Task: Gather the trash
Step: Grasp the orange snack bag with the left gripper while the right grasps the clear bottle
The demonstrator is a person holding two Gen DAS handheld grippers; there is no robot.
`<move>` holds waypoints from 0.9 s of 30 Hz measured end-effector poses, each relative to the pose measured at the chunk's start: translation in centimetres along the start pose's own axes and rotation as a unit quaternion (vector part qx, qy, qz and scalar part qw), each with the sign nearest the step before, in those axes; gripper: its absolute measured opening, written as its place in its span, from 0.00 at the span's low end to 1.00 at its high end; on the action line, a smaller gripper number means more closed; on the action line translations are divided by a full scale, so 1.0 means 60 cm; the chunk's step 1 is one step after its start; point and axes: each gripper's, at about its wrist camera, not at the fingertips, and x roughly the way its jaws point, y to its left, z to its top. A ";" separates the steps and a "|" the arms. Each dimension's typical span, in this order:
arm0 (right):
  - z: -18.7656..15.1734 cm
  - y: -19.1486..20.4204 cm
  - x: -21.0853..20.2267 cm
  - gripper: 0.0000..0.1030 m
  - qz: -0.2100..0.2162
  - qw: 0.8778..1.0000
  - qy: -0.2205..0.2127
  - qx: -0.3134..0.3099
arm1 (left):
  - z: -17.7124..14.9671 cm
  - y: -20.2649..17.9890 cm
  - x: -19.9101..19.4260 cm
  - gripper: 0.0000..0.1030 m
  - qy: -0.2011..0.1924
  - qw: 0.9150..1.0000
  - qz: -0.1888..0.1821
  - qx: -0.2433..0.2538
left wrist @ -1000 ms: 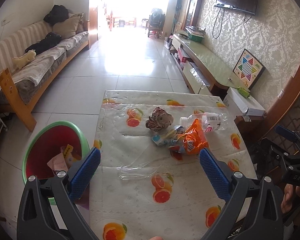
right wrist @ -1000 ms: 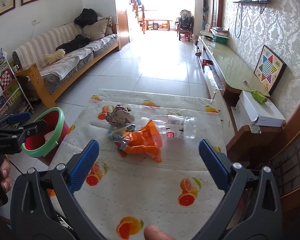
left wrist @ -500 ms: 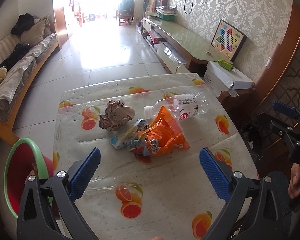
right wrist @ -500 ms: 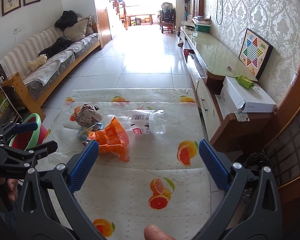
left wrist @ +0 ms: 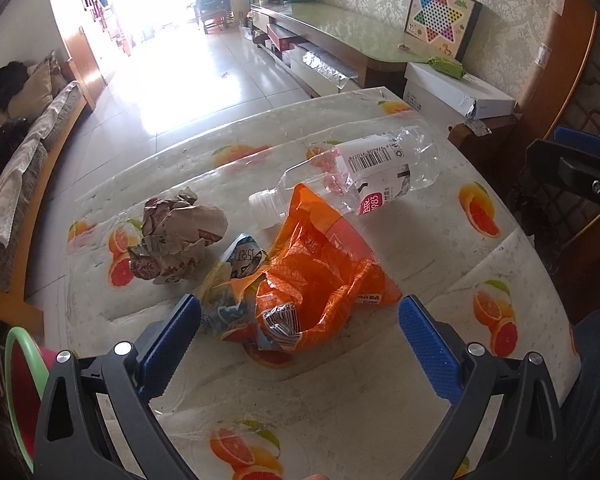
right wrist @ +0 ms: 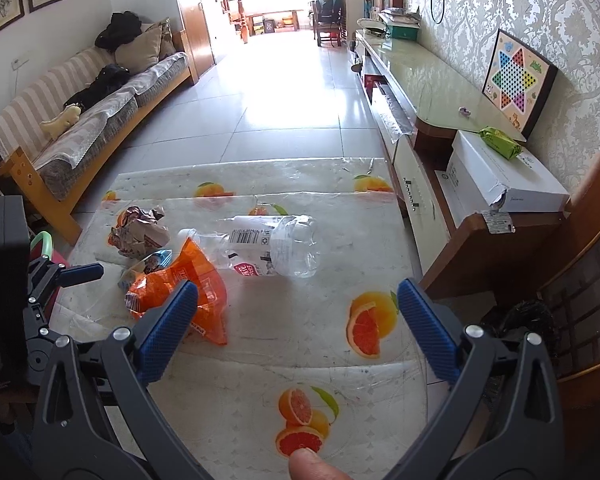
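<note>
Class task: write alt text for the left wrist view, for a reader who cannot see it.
The open left gripper hovers over an orange plastic bag on a table with an orange-print cloth. Beyond lie a clear plastic bottle on its side and a crumpled brown paper ball.

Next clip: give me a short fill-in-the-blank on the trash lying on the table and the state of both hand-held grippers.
1. The clear plastic bottle lies on its ____ on the table.
2. The snack bag nearest the left hand-held gripper is ____ in colour.
3. The crumpled paper wad lies to the ____ of the bottle in both views.
4. Both the left and the right hand-held gripper have their jaws ____.

Missing words: side; orange; left; open
</note>
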 end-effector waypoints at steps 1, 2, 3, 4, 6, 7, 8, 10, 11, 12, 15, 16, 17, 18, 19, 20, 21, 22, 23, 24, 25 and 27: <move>0.001 0.000 0.007 0.95 0.001 1.000 0.002 0.001 | 0.001 -0.006 0.009 0.91 0.002 1.000 0.004 0.011; 0.004 0.000 0.013 0.95 0.003 1.000 0.003 0.003 | 0.004 -0.011 0.016 0.91 0.005 1.000 0.008 0.021; 0.005 0.001 0.019 0.95 0.004 1.000 0.005 0.003 | 0.005 -0.017 0.024 0.91 0.007 0.999 0.012 0.029; 0.007 0.001 0.024 0.95 0.004 1.000 0.005 0.003 | 0.006 -0.021 0.031 0.89 0.011 0.999 0.013 0.035; 0.010 0.002 0.034 0.95 0.004 1.000 0.007 0.001 | 0.004 -0.028 0.044 0.83 0.024 0.998 0.020 0.045; 0.011 0.002 0.038 0.95 0.005 1.000 0.007 0.001 | 0.002 -0.032 0.049 0.80 0.028 0.998 0.021 0.050; 0.012 0.001 0.044 0.95 0.004 1.000 0.008 -0.001 | 0.000 -0.035 0.054 0.77 0.031 0.998 0.021 0.055; 0.013 -0.001 0.054 0.95 0.004 1.000 0.011 -0.001 | -0.006 -0.043 0.061 0.76 0.032 0.997 0.032 0.067; 0.014 -0.002 0.059 0.95 0.005 1.000 0.013 -0.002 | -0.009 -0.045 0.063 0.76 0.030 0.996 0.037 0.070; 0.016 -0.002 0.063 0.95 0.005 1.000 0.014 -0.002 | -0.010 -0.046 0.064 0.76 0.028 0.996 0.042 0.071; 0.017 -0.001 0.075 0.95 0.009 1.000 0.016 -0.006 | -0.012 -0.037 0.069 0.62 0.029 0.996 0.058 0.062; 0.017 0.001 0.079 0.95 0.012 1.000 0.017 -0.007 | -0.013 -0.032 0.071 0.55 0.031 0.996 0.062 0.057; 0.018 0.002 0.083 0.95 0.012 1.000 0.017 -0.008 | -0.013 -0.027 0.073 0.51 0.031 0.996 0.061 0.052; 0.019 0.003 0.086 0.95 0.012 1.000 0.018 -0.009 | -0.014 -0.023 0.073 0.51 0.030 0.997 0.056 0.047; 0.020 0.004 0.090 0.95 0.013 1.000 0.018 -0.010 | -0.016 -0.021 0.071 0.50 0.028 0.997 0.054 0.046; 0.021 0.005 0.092 0.95 0.014 1.000 0.018 -0.010 | -0.017 -0.021 0.068 0.47 0.024 0.997 0.051 0.048; 0.022 0.006 0.096 0.95 0.014 1.000 0.018 -0.011 | -0.019 -0.021 0.067 0.46 0.020 0.997 0.049 0.049; 0.024 0.007 0.099 0.95 0.015 1.000 0.018 -0.012 | -0.020 -0.020 0.063 0.44 0.015 0.998 0.046 0.048; 0.026 0.009 0.101 0.95 0.017 1.000 0.018 -0.014 | -0.022 -0.021 0.059 0.44 0.011 0.998 0.043 0.046; 0.027 0.011 0.104 0.95 0.020 1.000 0.017 -0.017 | -0.024 -0.020 0.055 0.44 0.007 0.998 0.042 0.046; 0.029 0.013 0.106 0.95 0.021 0.999 0.017 -0.020 | -0.029 -0.018 0.050 0.43 0.003 0.998 0.040 0.045; 0.034 0.017 0.114 0.95 0.024 0.999 0.017 -0.029 | -0.036 -0.011 0.036 0.43 -0.003 0.999 0.029 0.035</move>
